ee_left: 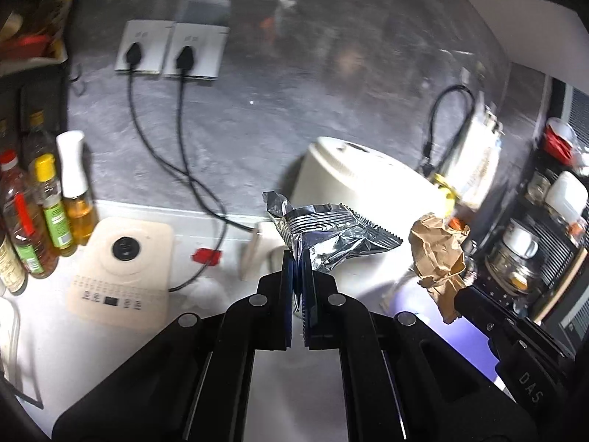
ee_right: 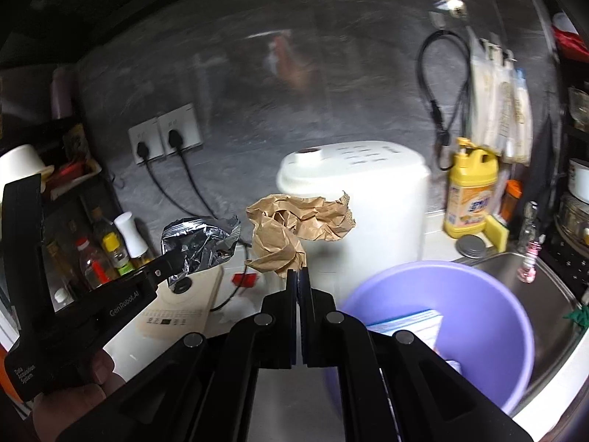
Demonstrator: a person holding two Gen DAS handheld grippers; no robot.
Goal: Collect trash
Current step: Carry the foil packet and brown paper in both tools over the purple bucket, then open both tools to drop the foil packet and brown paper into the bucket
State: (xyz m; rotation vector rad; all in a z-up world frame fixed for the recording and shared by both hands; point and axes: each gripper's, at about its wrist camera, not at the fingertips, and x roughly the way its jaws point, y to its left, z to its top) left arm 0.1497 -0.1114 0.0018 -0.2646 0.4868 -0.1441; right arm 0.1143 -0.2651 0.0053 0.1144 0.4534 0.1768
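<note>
Trash is in both my grippers, jaws closed on the foil wrapper point(ee_left: 333, 235) left and crumpled brown paper point(ee_right: 291, 230) right, above the counter; thin pinches may slip before reaching the purple basin point(ee_right: 489, 294)

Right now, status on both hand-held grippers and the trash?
Left hand-held gripper shut on foil wrapper. Right hand-held gripper shut on crumpled brown paper. Both held aloft. Purple bin below right, path open.
</note>
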